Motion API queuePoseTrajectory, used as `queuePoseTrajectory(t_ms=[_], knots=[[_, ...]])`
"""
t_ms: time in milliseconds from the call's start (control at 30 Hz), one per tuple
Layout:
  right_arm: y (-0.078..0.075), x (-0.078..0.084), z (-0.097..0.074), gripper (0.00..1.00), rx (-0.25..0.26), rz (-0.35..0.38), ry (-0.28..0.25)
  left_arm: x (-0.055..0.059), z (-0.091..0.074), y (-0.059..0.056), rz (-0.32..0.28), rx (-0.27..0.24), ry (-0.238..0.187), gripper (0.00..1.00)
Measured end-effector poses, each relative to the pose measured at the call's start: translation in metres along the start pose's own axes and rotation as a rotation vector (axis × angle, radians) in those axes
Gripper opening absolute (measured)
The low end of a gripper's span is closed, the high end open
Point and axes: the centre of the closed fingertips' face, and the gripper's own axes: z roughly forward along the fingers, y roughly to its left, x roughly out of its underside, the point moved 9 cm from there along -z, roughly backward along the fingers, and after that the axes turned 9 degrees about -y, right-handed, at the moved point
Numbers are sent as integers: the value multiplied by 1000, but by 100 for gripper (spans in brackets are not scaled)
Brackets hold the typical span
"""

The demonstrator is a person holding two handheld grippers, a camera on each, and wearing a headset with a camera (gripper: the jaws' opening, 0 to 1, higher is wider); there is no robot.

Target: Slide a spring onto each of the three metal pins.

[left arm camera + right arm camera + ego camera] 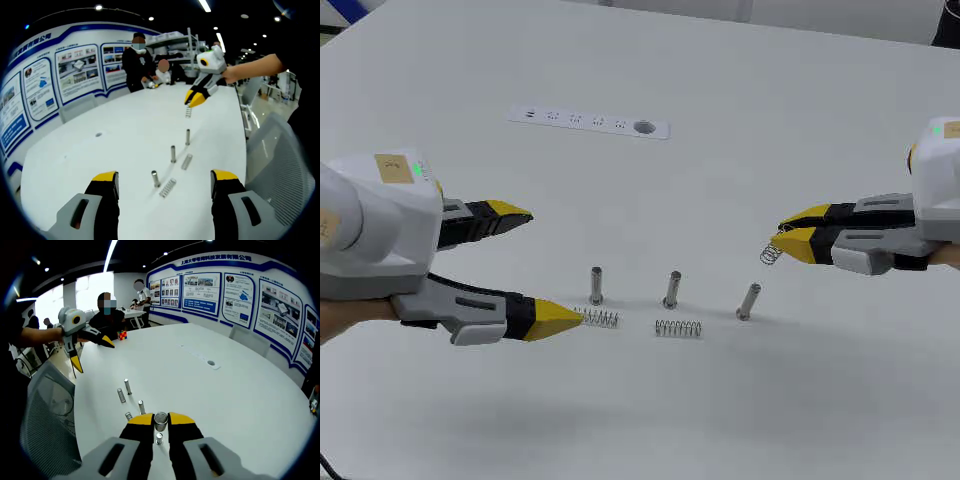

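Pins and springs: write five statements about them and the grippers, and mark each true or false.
1. All three pins stand bare. True.
2. The right gripper is open and empty. False: it is shut on a spring.
3. Two springs lie on the table near the pins. True.
4. The left gripper grips a spring. False: its jaws are open and hold nothing.
5. One pin lies on its side. False: all stand upright.

The three pins [671, 289] look like shiny bare metal on the smooth matt white table [720, 420]; each spring [678, 327] near the pins is thin glinting wire.
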Motion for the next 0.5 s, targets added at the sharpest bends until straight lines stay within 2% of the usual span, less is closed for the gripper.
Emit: queuePoseTrajectory(t_ms=[100,167,233,500], knots=[[0,7,2,11,6,1,17,1,-3,3,-23,-9,-9,80],[-2,12,5,11,8,-1,31,2,-3,4,-41,-9,-8,86],[-2,15,8,11,8,-1,39,4,-5,6,-33,-23,0,91],[-2,24,14,11,1,10,56,16,-11,8,-60,-42,20,92]])
